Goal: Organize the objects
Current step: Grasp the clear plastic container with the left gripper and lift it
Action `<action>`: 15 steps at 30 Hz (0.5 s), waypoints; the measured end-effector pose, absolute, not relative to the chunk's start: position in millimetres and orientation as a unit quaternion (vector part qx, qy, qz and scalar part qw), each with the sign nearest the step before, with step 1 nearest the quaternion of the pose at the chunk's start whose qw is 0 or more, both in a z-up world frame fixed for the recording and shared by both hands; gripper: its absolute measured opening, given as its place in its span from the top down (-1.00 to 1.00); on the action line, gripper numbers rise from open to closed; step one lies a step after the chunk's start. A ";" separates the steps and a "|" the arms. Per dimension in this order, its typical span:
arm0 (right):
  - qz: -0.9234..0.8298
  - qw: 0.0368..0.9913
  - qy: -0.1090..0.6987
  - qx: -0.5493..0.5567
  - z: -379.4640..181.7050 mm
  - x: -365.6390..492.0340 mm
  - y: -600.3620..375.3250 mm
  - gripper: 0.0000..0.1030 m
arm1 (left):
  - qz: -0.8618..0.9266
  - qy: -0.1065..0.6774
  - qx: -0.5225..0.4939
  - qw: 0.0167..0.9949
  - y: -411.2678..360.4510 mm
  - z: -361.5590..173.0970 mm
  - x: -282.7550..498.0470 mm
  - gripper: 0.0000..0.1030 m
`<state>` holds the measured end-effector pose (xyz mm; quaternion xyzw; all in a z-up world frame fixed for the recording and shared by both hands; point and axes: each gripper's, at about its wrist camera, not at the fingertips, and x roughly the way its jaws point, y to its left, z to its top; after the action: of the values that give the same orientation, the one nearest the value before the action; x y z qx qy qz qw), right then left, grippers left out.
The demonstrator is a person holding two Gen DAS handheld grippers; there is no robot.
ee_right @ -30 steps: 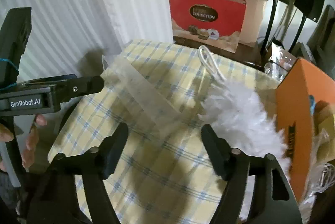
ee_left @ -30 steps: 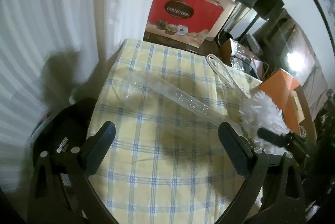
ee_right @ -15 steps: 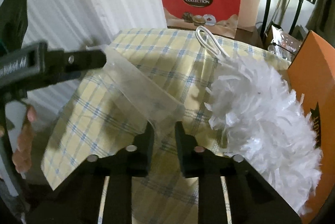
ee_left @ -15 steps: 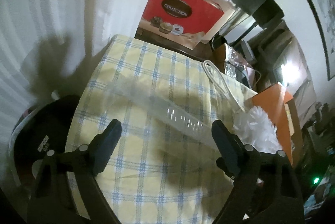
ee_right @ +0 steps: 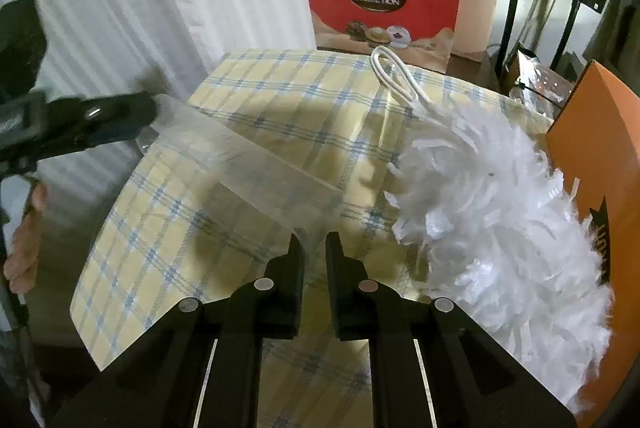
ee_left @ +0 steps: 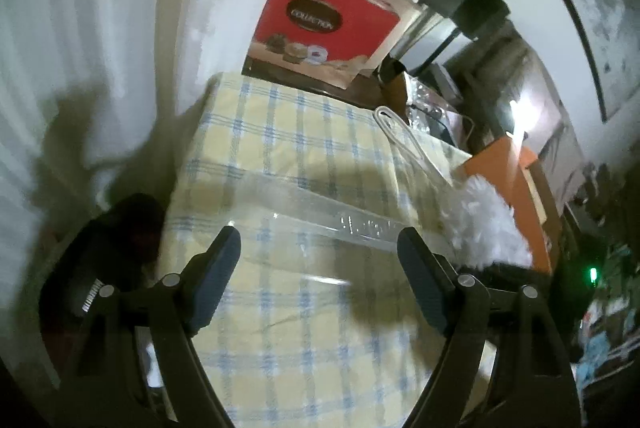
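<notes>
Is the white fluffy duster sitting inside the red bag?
No, the fluffy duster lies on the checked cloth beside the orange box, while the red bag stands further back.

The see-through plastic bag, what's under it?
Under the clear plastic bag you can see the yellow and blue checked tablecloth showing through. What lies beneath the tablecloth itself is covered, so that cannot be told.

The left tongs [ee_left: 319, 248] hang over the table [ee_left: 280, 131] with its yellow-and-blue checked cloth, jaws closing, nothing pressed between the pads. A clear plastic sleeve [ee_left: 320, 216] lies across the cloth just ahead of the fingertips. Beyond the right finger sits a white fluffy duster [ee_left: 484, 228], with a white cord [ee_left: 400, 135] farther ahead and a red gift bag [ee_left: 320, 27] past the table's far edge.
</notes>
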<state>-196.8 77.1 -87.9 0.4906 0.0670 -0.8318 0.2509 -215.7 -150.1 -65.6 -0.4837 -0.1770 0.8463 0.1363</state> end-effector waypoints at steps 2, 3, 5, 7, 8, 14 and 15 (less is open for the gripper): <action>-0.832 0.249 0.067 0.492 -87.9 -197.0 78.0 0.82 | 0.852 -0.169 -0.476 0.138 -157.1 -60.5 -207.6 -0.53; -0.831 0.249 0.067 0.492 -88.1 -196.7 78.5 0.82 | 0.855 -0.164 -0.473 0.134 -159.7 -58.8 -205.2 -0.53; -0.831 0.249 0.067 0.493 -88.4 -196.6 78.8 0.82 | 0.864 -0.134 -0.472 0.114 -161.4 -59.3 -203.3 -0.53; -0.831 0.248 0.068 0.493 -88.8 -197.1 79.0 0.82 | 0.866 -0.111 -0.477 0.103 -161.8 -64.8 -203.9 -0.51; -0.831 0.248 0.067 0.493 -89.1 -197.1 79.6 0.82 | 0.865 -0.106 -0.481 0.101 -161.6 -67.9 -204.5 -0.49; -0.829 0.245 0.062 0.498 -89.6 -198.7 81.6 0.82 | 0.860 -0.080 -0.495 0.099 -155.2 -85.5 -210.9 0.03; -0.829 0.246 0.062 0.499 -89.8 -198.6 81.5 0.82 | 0.858 -0.077 -0.498 0.100 -153.6 -88.5 -212.4 0.13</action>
<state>-198.6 81.5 -89.8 0.4988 0.0622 -0.8288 0.2458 -212.4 -153.6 -88.5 -0.4978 -0.0772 0.8580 0.1003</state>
